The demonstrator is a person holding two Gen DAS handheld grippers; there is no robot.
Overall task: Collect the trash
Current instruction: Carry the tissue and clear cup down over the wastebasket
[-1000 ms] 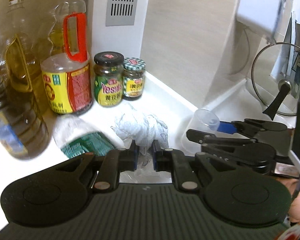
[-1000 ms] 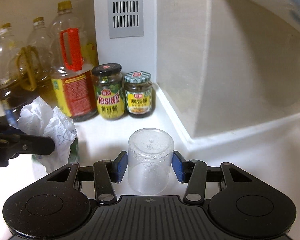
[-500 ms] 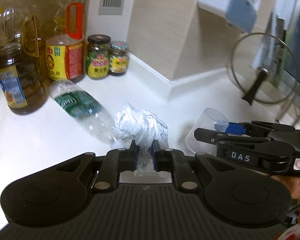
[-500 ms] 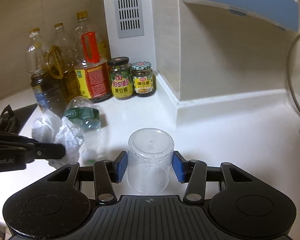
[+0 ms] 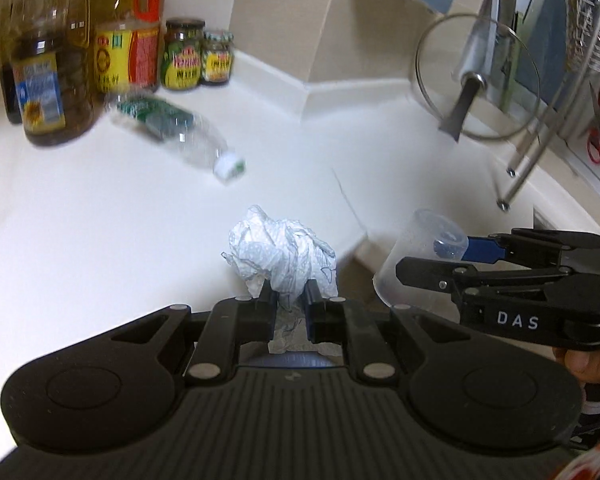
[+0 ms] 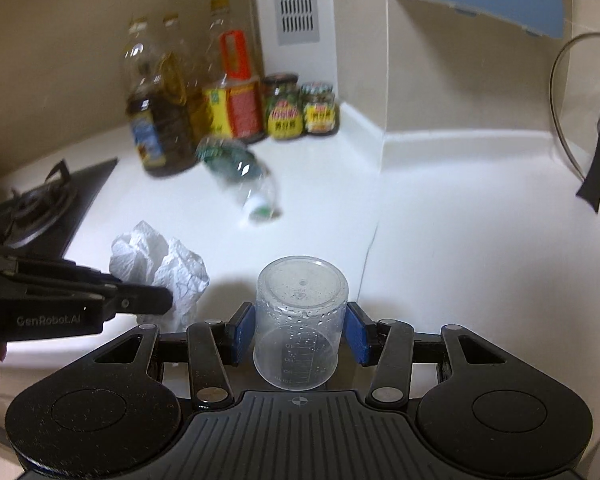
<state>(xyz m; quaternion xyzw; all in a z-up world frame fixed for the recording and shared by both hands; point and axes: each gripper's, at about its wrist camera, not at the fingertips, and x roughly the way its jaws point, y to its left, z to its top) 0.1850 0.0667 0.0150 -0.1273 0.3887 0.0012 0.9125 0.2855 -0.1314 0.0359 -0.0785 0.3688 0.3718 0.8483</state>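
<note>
- Gas hob (image 6: 40,204): at about nine o'clock in the right wrist view, beside the oil bottles (image 6: 160,120); not part of the job.
- Left gripper (image 5: 288,300): jaws nearly closed, pinching the crumpled paper towel (image 5: 280,256), which sits above the counter's front edge at six o'clock in its own view.
- Plastic water bottle (image 5: 176,132): lying on its side on the white counter (image 5: 80,220) at eleven o'clock, cap toward the camera, well apart from both grippers. I judge it trash yet to be gathered.
- Right gripper (image 6: 300,330): jaws part open, blue pads pressed on the clear measuring cup (image 6: 302,320), held bottom-forward.
- Step in hand, as I read it: carrying both items off toward a bin that no view shows.
- Next move calls for finding that bin and releasing over it, then going back for the bottle.
</note>
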